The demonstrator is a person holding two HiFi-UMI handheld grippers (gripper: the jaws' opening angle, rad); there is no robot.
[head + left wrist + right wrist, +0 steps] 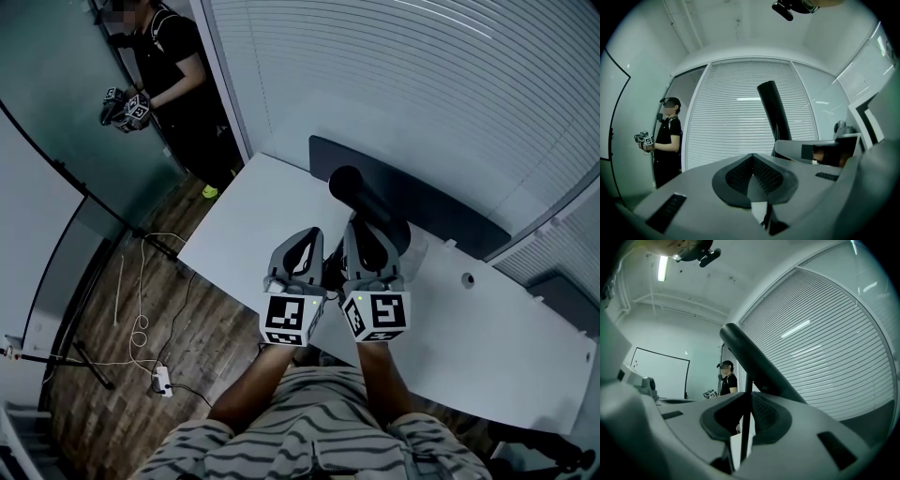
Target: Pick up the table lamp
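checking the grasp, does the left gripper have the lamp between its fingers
No, the left gripper has its fingers together on nothing, and the table lamp stands beyond them.

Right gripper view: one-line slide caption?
Right gripper shut on the table lamp by its thin stem, its thick dark tube slanting up before window blinds.
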